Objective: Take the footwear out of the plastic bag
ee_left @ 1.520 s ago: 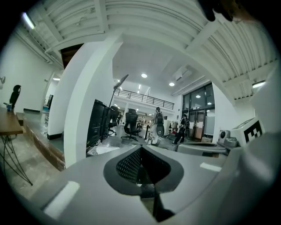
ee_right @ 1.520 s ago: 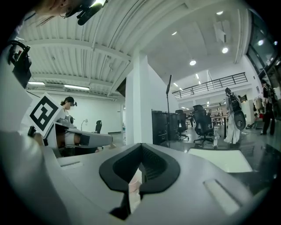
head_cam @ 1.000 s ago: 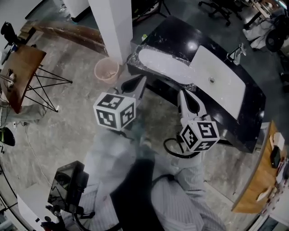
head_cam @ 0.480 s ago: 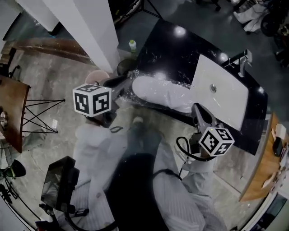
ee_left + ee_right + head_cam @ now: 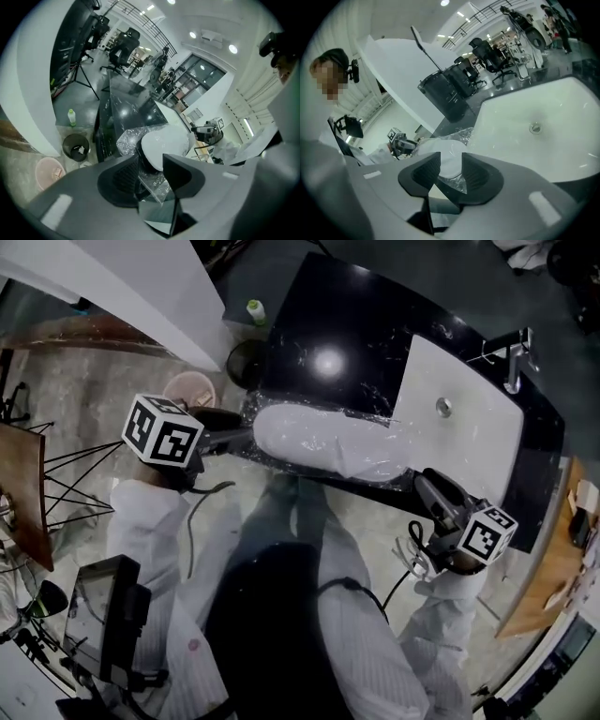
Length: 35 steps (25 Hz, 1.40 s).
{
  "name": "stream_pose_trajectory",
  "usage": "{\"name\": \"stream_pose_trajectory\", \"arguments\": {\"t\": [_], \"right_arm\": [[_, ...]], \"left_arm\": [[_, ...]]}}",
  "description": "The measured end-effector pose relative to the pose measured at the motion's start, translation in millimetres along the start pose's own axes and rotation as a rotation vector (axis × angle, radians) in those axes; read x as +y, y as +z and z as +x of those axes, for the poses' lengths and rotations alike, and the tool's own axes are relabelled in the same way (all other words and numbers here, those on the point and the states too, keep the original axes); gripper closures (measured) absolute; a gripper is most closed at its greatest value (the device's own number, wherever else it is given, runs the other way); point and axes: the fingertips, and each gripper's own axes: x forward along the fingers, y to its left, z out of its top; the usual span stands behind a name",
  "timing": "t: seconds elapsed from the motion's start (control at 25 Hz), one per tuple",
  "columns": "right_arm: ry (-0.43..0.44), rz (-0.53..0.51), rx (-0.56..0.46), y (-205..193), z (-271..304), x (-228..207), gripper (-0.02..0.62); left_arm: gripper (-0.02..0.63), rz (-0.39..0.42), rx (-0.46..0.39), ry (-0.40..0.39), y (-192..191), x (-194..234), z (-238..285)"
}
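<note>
A long white piece of footwear (image 5: 319, 439) lies in a clear plastic bag (image 5: 375, 460) on the front edge of the black counter (image 5: 337, 315). My left gripper (image 5: 230, 437) is at the bag's left end, its jaws opening. In the left gripper view, crinkled plastic (image 5: 154, 180) sits loosely in the gap of that gripper (image 5: 151, 164), with the footwear (image 5: 166, 143) just beyond. My right gripper (image 5: 431, 488) is at the bag's right end, jaws opening too. In the right gripper view, a fold of bag (image 5: 457, 180) and the footwear (image 5: 446, 157) show between that gripper's (image 5: 451, 161) pads.
A white sink basin (image 5: 459, 413) with a faucet (image 5: 514, 357) is set in the counter's right half. On the floor at the left stand a black bin (image 5: 246, 362), a pink bucket (image 5: 187, 390) and a bottle (image 5: 255, 312) by a white pillar (image 5: 141, 287). A wooden table (image 5: 19, 493) is at the far left.
The two grippers have spread apart from in front of the counter to the two ends of the bag. The head view has swung over the counter.
</note>
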Motion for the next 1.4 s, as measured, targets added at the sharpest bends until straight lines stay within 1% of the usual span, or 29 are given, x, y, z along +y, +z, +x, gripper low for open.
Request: {"name": "stream_pose_trajectory", "arguments": {"t": [0.08,0.16,0.24,0.44,0.56,0.68,0.8,0.88,0.96,1.04,1.12,1.24,1.32,1.4], "right_arm": [[0.038,0.051,0.051,2.3,2.7,-10.2,0.442],[0.078,0.075,0.121,1.0,8.4,-18.4,0.44],[0.09,0.123,0.185,-5.1,12.3,-30.4,0.435],[0.134,0.192,0.312,-20.9,23.4,-44.0,0.428],[0.164,0.211,0.386,-30.4,33.9,-35.5,0.428],[0.232,0.224,0.437,-39.4,44.7,-24.6,0.441],[0.274,0.229,0.436,-38.8,50.5,-16.2,0.471],[0.31,0.222,0.421,-36.7,50.2,-13.1,0.477],[0.378,0.212,0.395,-34.1,46.8,-6.0,0.494],[0.478,0.199,0.358,-30.0,39.8,7.5,0.515],[0.574,0.185,0.318,-24.4,32.2,21.7,0.524],[0.68,0.159,0.276,-17.3,24.5,40.7,0.531],[0.722,0.128,0.268,-14.2,21.4,53.8,0.532],[0.742,0.09,0.262,-10.3,17.9,64.9,0.532]], "left_arm": [[0.443,-0.015,0.045,-0.031,-3.0,-0.3,9.4],[0.44,-0.033,0.09,-0.067,-7.2,-2.4,17.7],[0.439,-0.044,0.128,-0.101,-11.0,-4.9,23.0],[0.44,-0.112,0.13,-0.193,-4.9,-9.7,32.0],[0.44,-0.112,0.169,-0.225,-4.1,-14.6,36.9],[0.44,-0.117,0.208,-0.262,-5.0,-18.5,39.4],[0.431,-0.137,0.219,-0.321,-5.3,-24.4,40.5],[0.431,-0.18,0.191,-0.39,-1.9,-26.7,36.0],[0.431,-0.232,0.138,-0.467,2.7,-28.8,27.8],[0.431,-0.249,0.092,-0.524,4.8,-33.5,18.2],[0.433,-0.23,0.064,-0.565,5.7,-43.2,8.4],[0.436,-0.162,0.055,-0.595,7.9,-63.4,-0.2],[0.45,-0.096,0.066,-0.582,9.1,-77.1,-1.6],[0.484,-0.021,0.073,-0.556,10.6,-88.6,-3.8]]}}
